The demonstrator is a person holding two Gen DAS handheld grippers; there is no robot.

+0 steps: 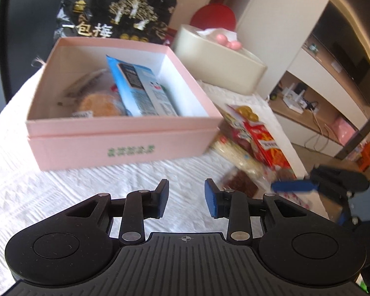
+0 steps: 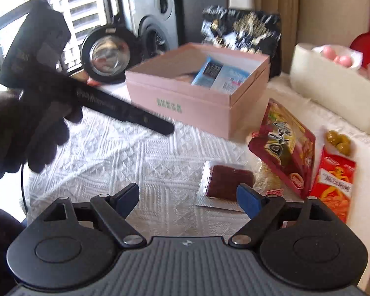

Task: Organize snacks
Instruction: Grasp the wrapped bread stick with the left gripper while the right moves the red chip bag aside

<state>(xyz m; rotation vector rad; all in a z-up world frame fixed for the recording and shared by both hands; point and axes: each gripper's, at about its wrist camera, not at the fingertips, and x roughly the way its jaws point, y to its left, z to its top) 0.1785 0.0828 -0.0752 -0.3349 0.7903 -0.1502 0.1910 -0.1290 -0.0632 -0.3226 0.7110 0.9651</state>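
Both grippers are hanging open and empty: the left gripper (image 1: 186,198) narrowly, the right gripper (image 2: 187,197) wide. Just ahead of the right one's right finger, a clear-wrapped dark red snack slab (image 2: 228,181) is lying flat on the white cloth (image 2: 125,153), before the pink box (image 2: 185,98) holding a blue packet (image 2: 218,74).

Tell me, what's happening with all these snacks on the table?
A person with a two-finger gripper in each hand is packing snacks into an open pink cardboard box. A blue packet and a round golden biscuit already lie inside. The right gripper, fingers apart and empty, sits near a clear-wrapped dark red square snack lying on the white textured tablecloth. The left gripper holds nothing. Red snack packets wait beside the box.
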